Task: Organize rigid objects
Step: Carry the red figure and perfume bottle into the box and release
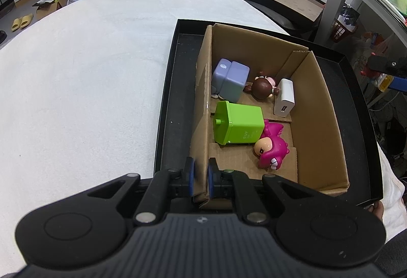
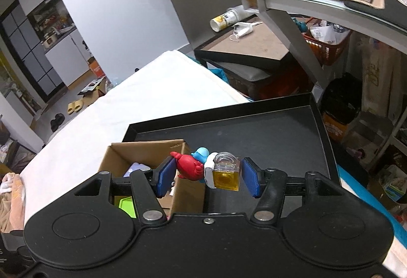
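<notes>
Left gripper [image 1: 200,177] clamped on cardboard box wall [image 1: 203,89]; right gripper [image 2: 208,176] holding figurine [image 2: 201,167] above tray [image 2: 254,130].

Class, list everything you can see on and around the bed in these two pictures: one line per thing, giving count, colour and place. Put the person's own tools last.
bedcover: one, white, under the tray
tray: one, black, on the bedcover
box: one, brown cardboard, in the tray
bin toy: one, green, lying in the box
purple toy: one, lilac, far end of box
doll: one, brown-haired, beside the charger
charger: one, white, in the box
dino figure: one, pink, near end of box
toy cluster: one, red, blue, white and yellow, between right pads
left hand-held gripper: one, black, shut on box wall
right hand-held gripper: one, black, above the tray
</notes>
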`<action>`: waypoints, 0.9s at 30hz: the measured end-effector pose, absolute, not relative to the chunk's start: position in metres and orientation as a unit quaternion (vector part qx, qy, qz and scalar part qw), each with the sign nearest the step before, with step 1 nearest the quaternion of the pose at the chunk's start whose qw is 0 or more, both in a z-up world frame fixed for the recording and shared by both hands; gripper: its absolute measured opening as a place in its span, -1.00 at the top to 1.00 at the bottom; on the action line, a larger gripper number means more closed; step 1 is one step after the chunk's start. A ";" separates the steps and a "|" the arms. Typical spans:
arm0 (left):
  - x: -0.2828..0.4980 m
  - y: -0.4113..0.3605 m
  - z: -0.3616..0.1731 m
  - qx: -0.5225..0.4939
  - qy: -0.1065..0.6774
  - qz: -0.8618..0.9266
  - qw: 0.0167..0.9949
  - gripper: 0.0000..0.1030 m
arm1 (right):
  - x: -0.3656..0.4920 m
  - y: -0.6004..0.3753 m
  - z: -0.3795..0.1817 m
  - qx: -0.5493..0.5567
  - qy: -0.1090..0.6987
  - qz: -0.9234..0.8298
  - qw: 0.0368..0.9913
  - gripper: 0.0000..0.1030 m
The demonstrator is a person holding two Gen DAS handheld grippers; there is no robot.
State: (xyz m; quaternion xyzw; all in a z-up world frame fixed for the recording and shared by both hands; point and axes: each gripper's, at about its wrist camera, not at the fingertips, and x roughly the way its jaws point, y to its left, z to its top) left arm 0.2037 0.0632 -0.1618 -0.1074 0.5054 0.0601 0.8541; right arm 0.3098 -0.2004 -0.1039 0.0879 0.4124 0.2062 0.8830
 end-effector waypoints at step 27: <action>0.203 0.067 -0.163 -0.114 0.505 0.052 0.854 0.81 | 0.297 -0.116 -0.108 0.042 0.417 0.292 0.860 -0.09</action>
